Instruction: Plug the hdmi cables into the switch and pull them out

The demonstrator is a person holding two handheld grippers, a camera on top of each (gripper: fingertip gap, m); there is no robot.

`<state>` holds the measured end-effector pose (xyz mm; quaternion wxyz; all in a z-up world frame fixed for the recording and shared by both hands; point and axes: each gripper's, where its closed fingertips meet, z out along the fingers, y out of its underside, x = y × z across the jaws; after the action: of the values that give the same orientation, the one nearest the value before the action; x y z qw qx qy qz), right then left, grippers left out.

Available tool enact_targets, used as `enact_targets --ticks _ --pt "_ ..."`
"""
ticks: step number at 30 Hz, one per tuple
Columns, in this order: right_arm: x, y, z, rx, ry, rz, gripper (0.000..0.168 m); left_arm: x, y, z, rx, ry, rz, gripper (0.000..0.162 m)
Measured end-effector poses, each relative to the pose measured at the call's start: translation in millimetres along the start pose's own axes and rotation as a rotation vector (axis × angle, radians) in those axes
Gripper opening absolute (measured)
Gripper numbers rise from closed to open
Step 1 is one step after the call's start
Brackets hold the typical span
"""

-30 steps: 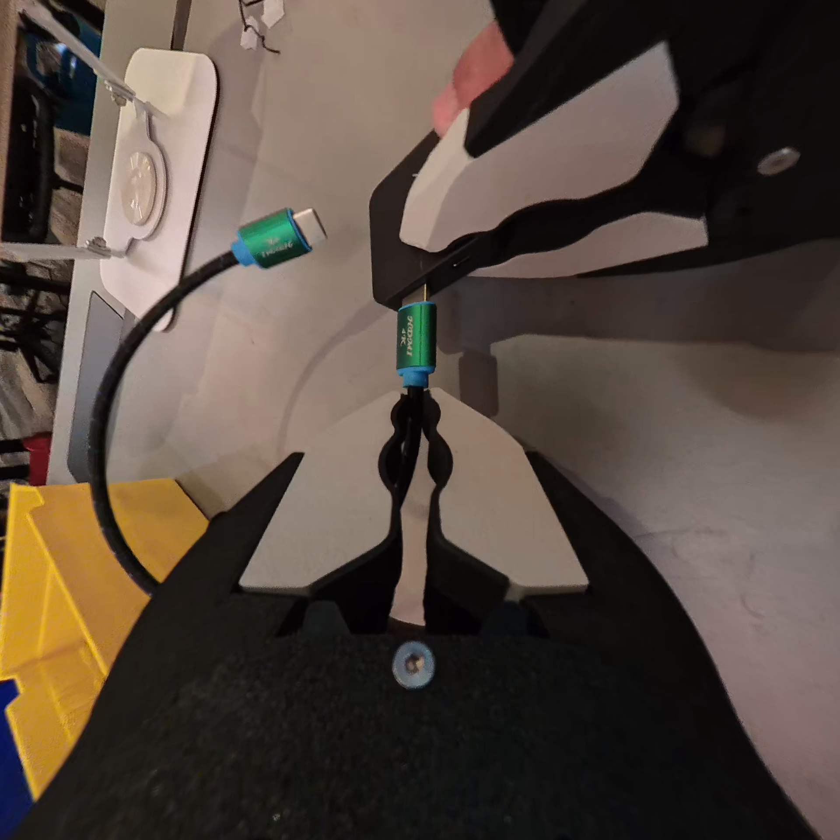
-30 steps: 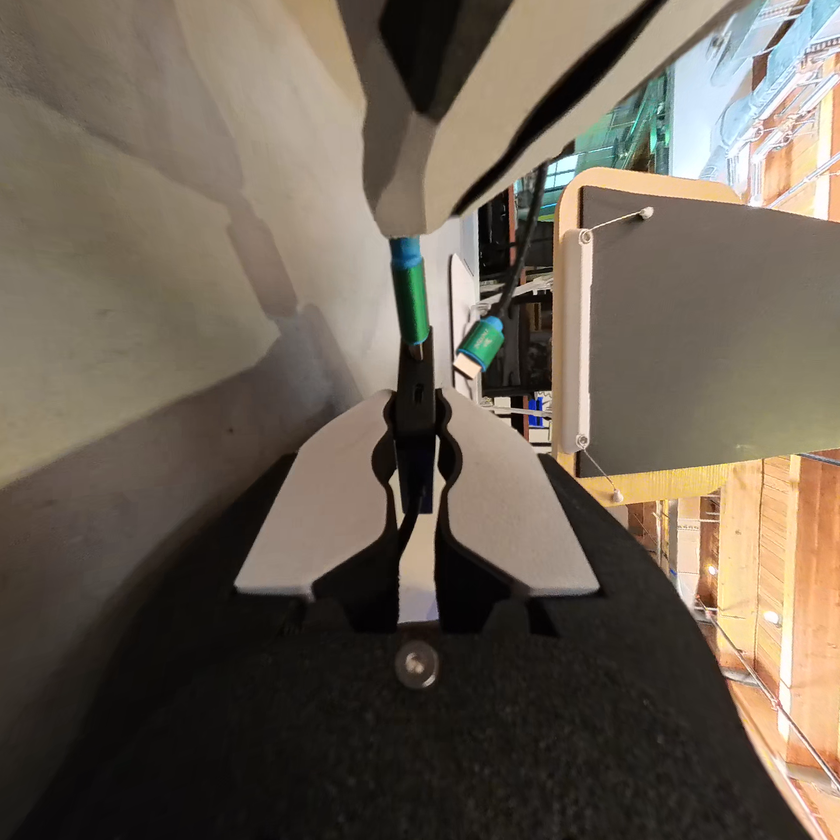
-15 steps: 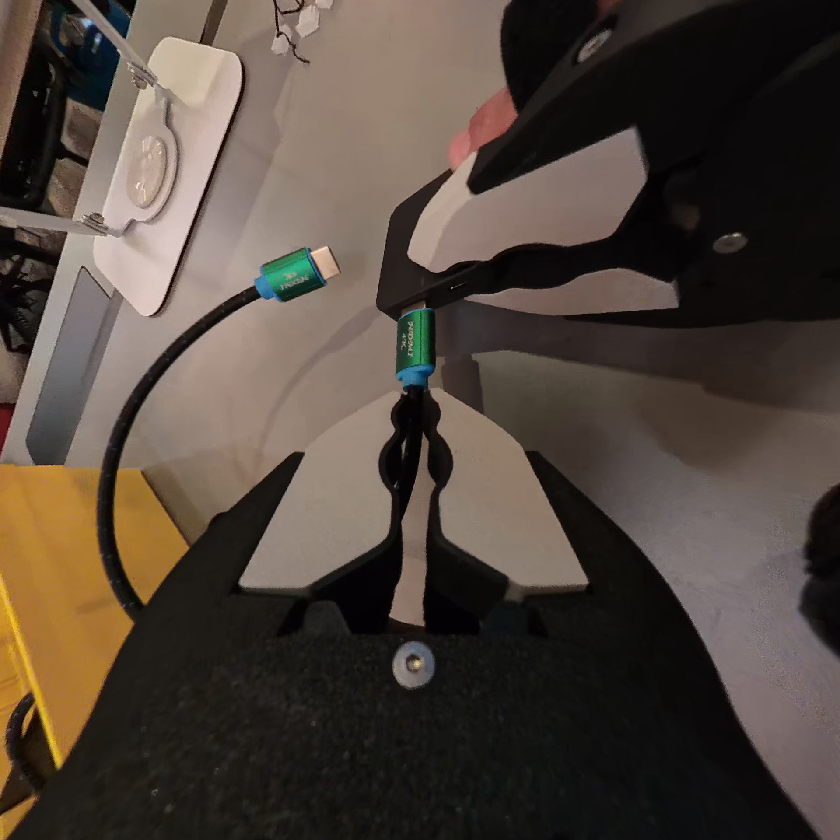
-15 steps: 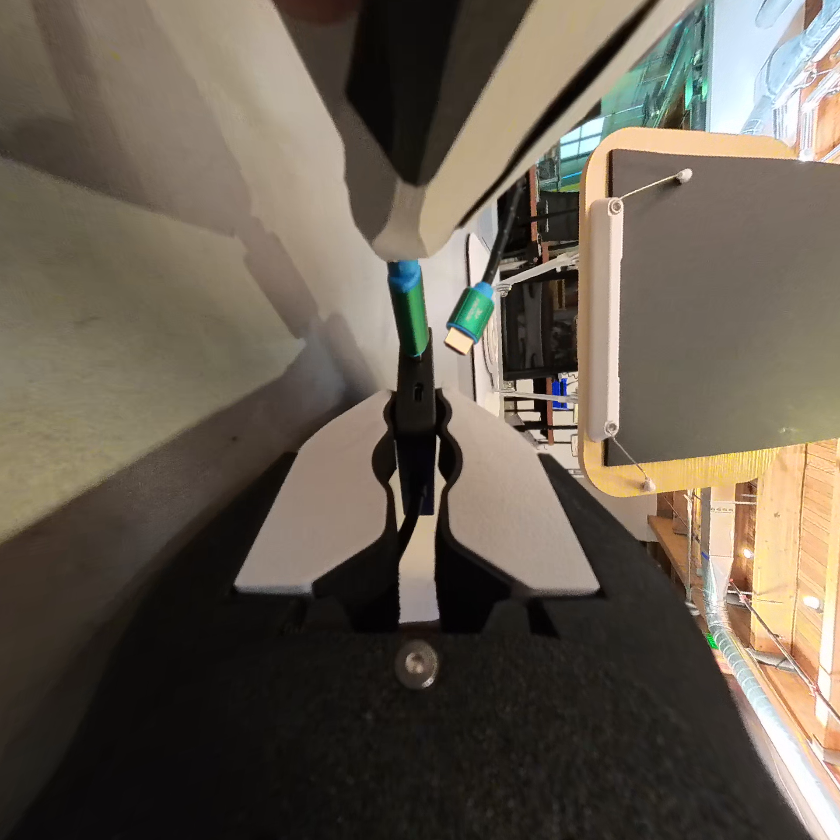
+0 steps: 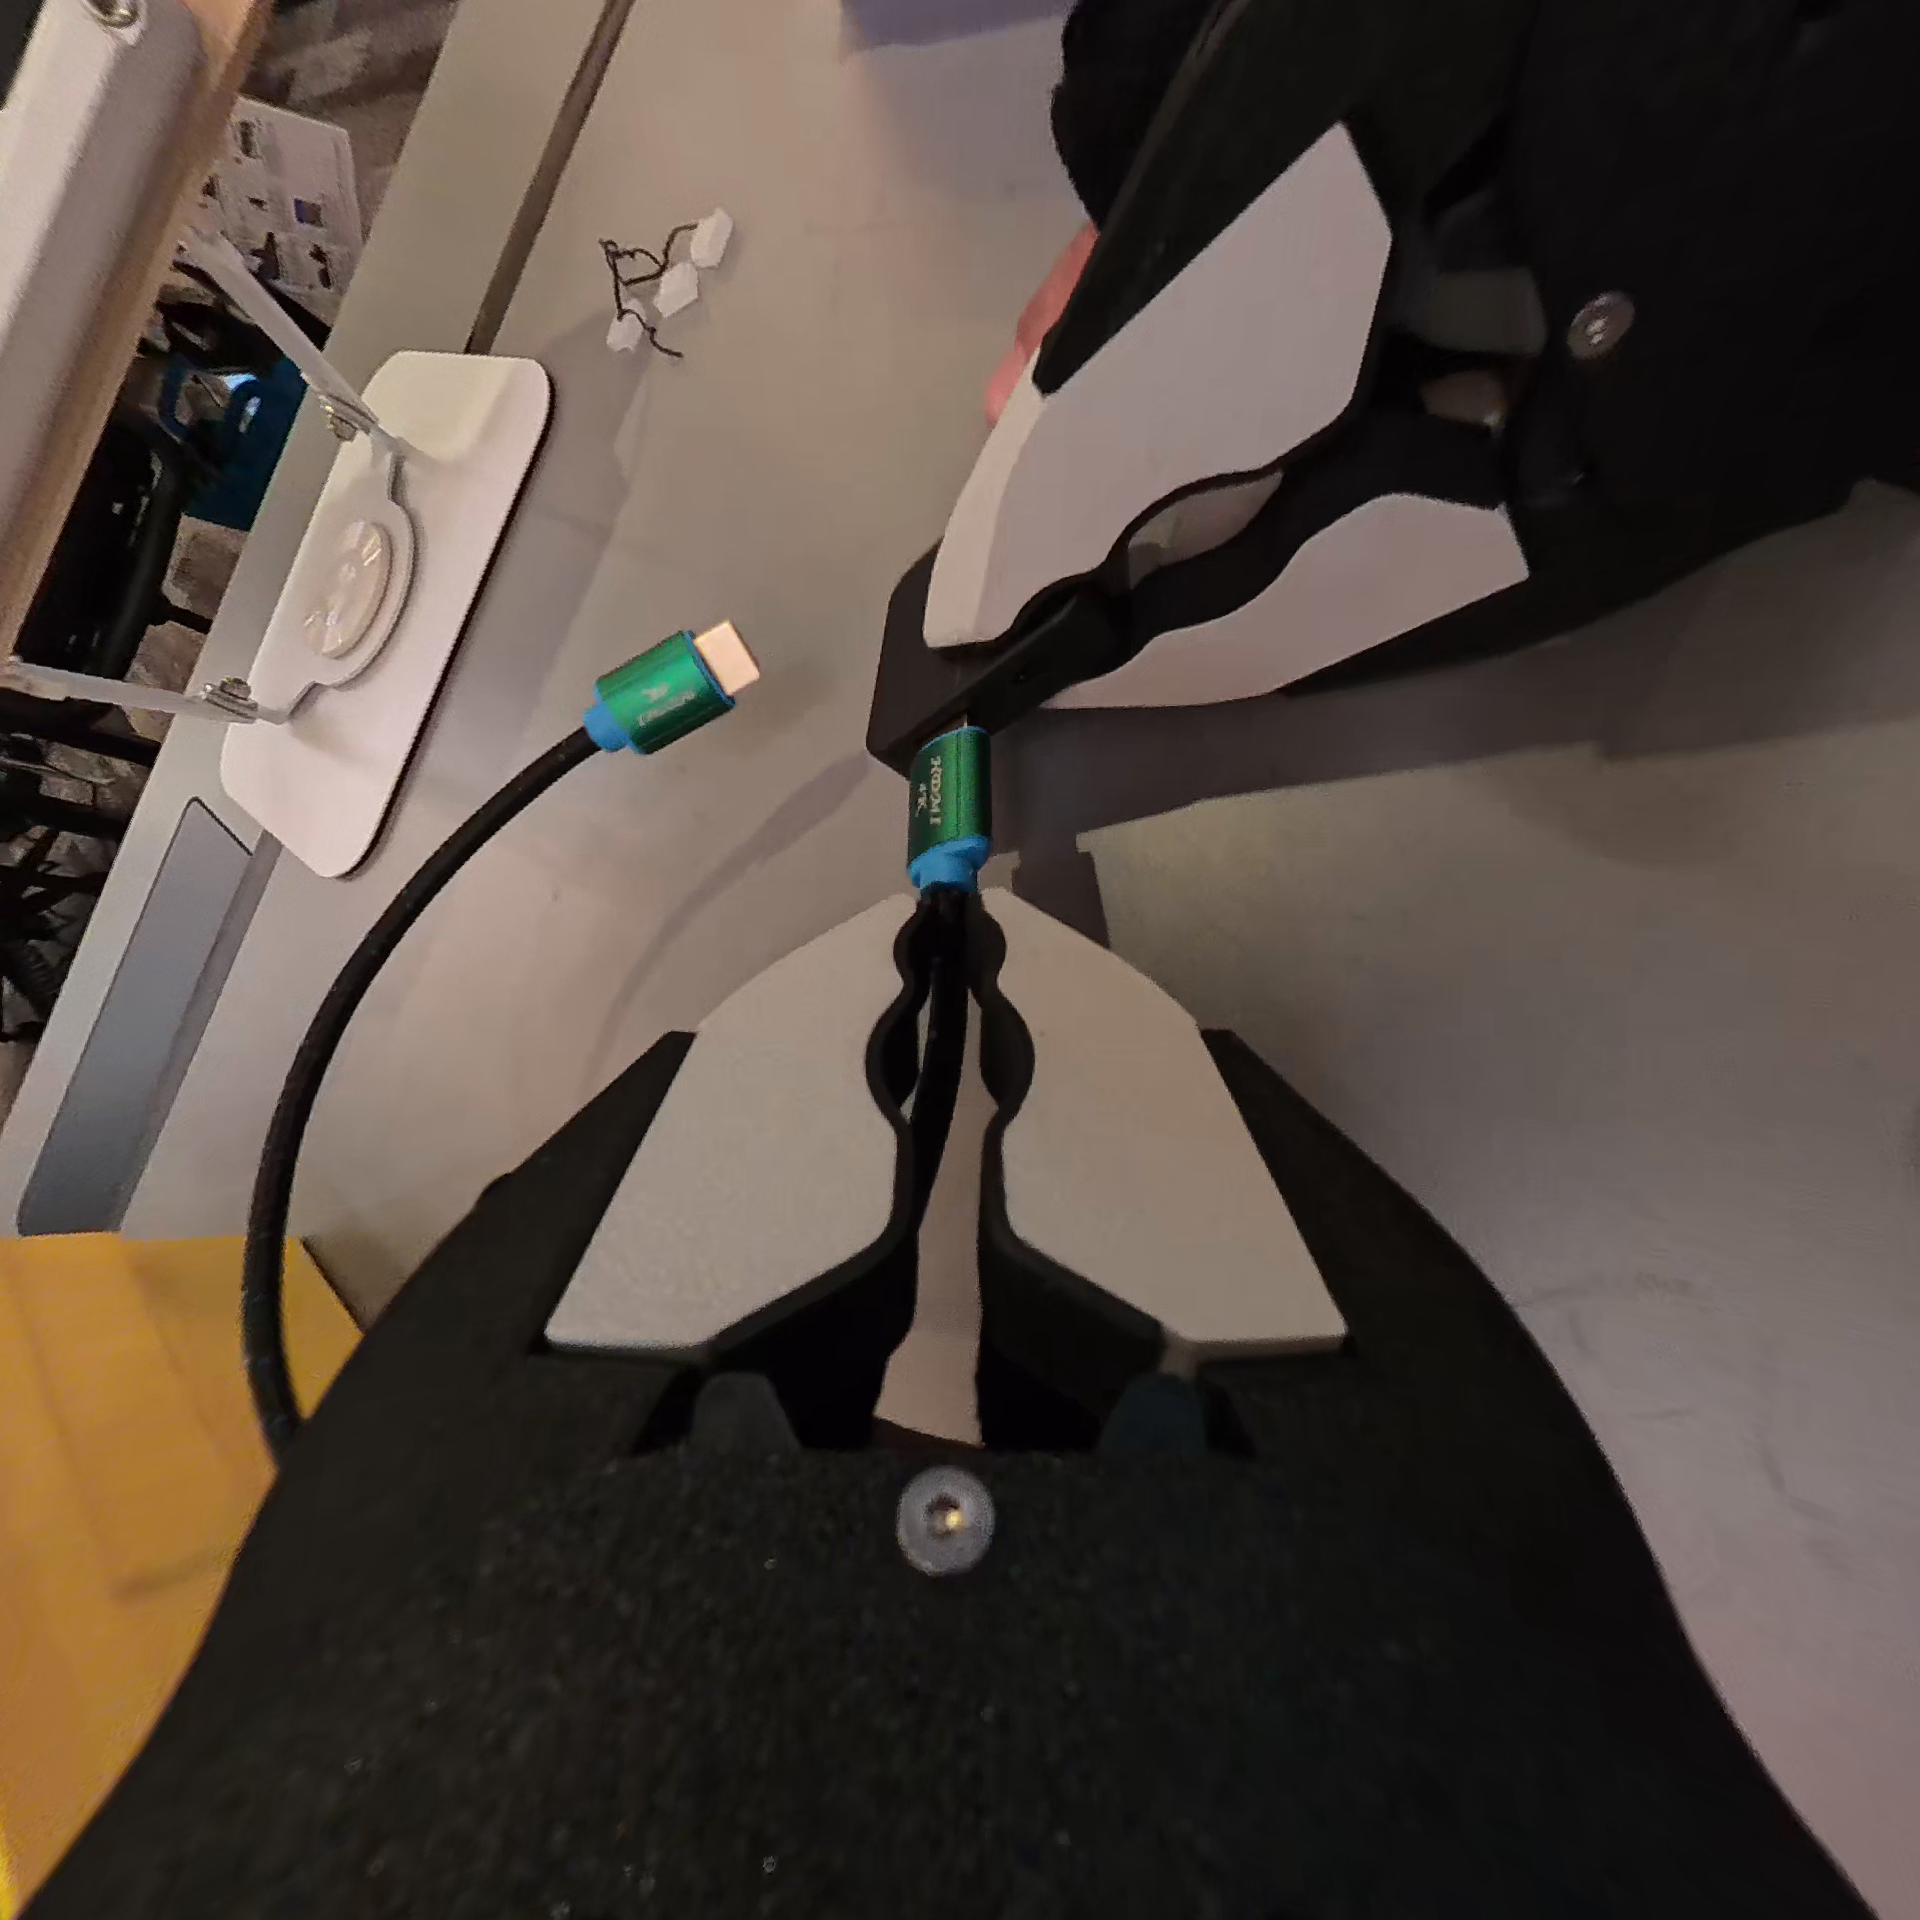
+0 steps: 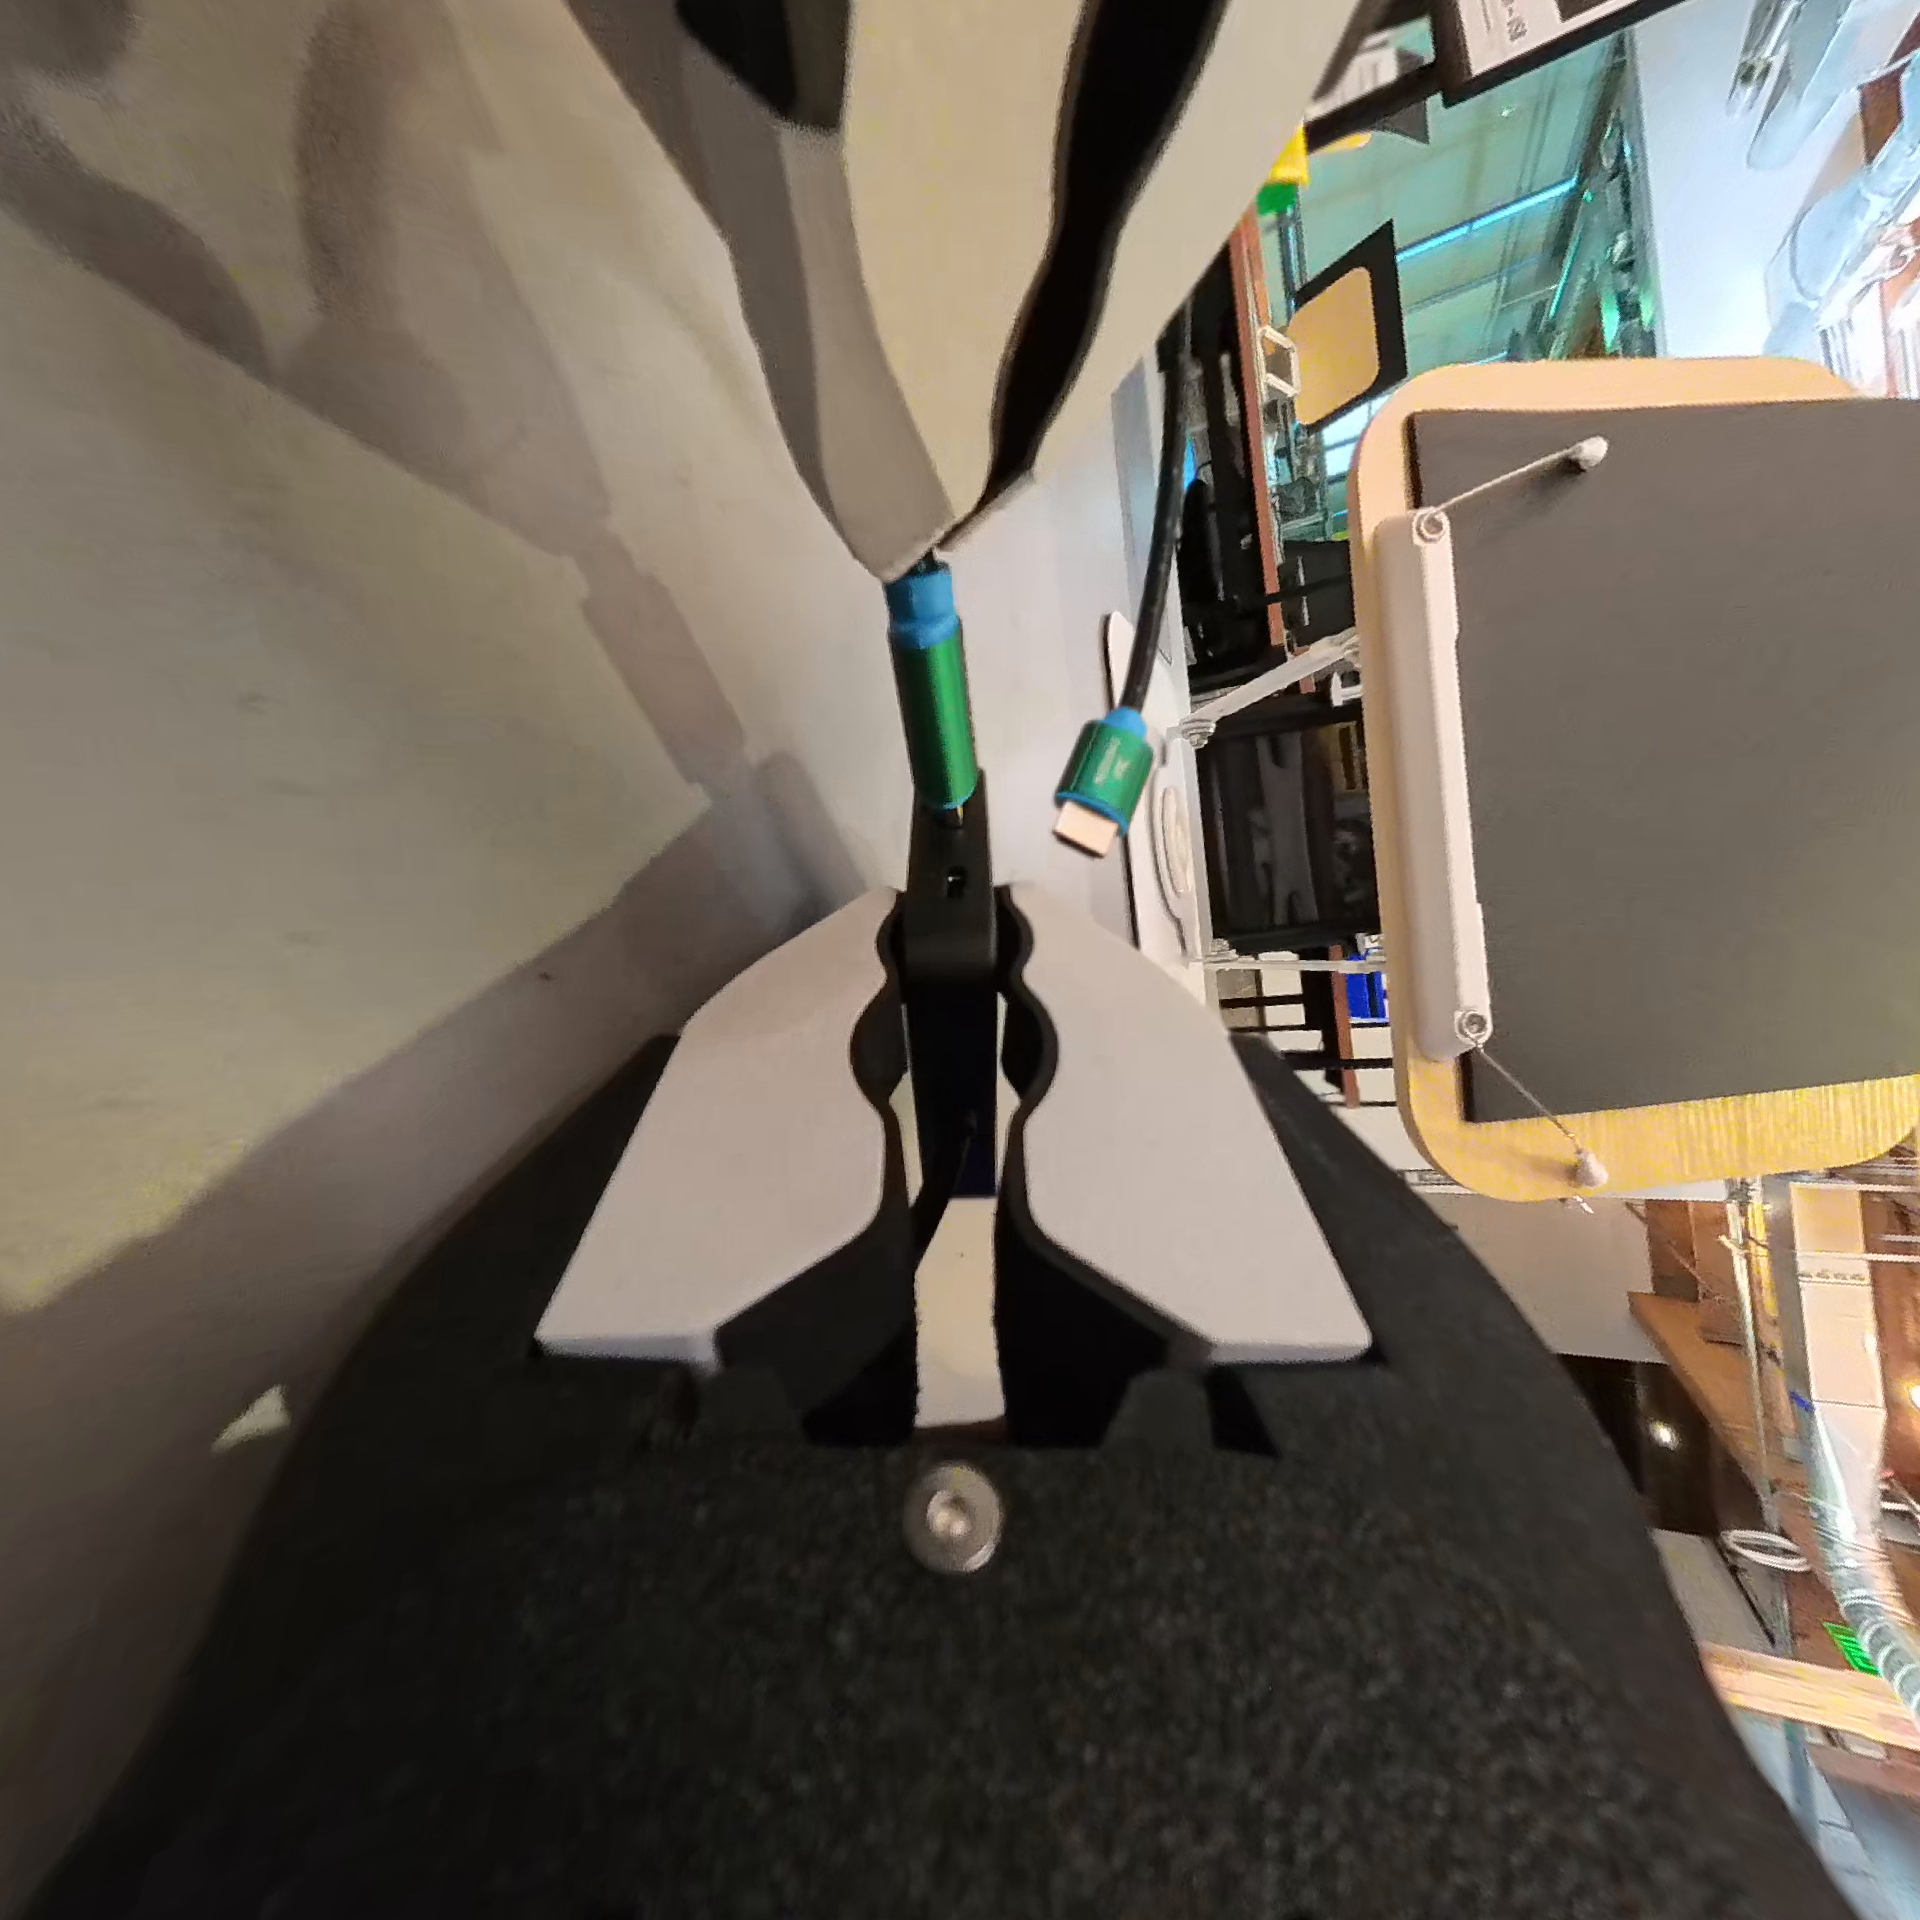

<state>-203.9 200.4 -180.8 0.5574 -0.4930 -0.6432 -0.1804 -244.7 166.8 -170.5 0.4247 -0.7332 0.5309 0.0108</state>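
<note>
My left gripper (image 5: 943, 909) is shut on the black braided HDMI cable (image 5: 940, 1039) just behind its green plug (image 5: 948, 805). That plug sits in a port of the black switch (image 5: 920, 681). My right gripper (image 6: 948, 914) is shut on the switch (image 6: 948, 914) and holds it on edge above the table; it shows at upper right in the left wrist view (image 5: 1039, 623). The same plug shows in the right wrist view (image 6: 935, 717). The cable's other green plug (image 5: 670, 686) hangs free to the left, also seen in the right wrist view (image 6: 1101, 774).
A white stand base (image 5: 384, 603) rests on the pale table at left. Small white clips (image 5: 670, 281) lie at the far side. A yellow bin (image 5: 114, 1475) is at lower left. A wood-framed dark board (image 6: 1662, 769) hangs to the right. The left gripper's tips are roughly 6 cm from the right gripper's.
Both grippers and the switch have turned and shifted together with the plug still seated. The free plug has swung along with them.
</note>
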Motion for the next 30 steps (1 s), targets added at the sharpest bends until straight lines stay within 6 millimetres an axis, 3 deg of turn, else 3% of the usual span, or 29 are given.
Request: enact_targets --ticks 4,7,10,12,14,16,21,27,30 --pt "-1 1 2 0.004 -0.021 0.049 0.013 -7 -10 -6 0.075 -0.028 -0.099 0.018" --pt "-1 4 2 -0.008 -0.028 0.067 0.013 -14 -20 -24 0.127 -0.069 -0.177 0.031" --pt "3 5 2 0.0 -0.023 0.111 0.013 0 -41 -57 0.271 -0.05 -0.287 0.031" --pt "8 4 0 0.014 -0.007 0.133 0.013 16 -40 -69 0.314 -0.017 -0.388 0.028" --pt "14 -1 -4 0.05 0.022 0.152 0.013 28 -21 -63 0.263 0.018 -0.51 0.029" --pt "22 -11 -11 0.098 0.054 0.17 0.013 24 -5 -54 0.226 0.008 -0.606 0.036" --pt "18 -32 -18 0.146 0.071 0.116 0.013 0 -7 -51 0.284 -0.056 -0.679 0.041" --pt "8 -43 -21 0.195 0.049 0.06 0.013 -2 -12 -47 0.337 -0.032 -0.659 0.028" --pt "9 -43 -23 0.2 0.055 0.051 0.013 9 -15 -46 0.338 0.044 -0.647 0.016"
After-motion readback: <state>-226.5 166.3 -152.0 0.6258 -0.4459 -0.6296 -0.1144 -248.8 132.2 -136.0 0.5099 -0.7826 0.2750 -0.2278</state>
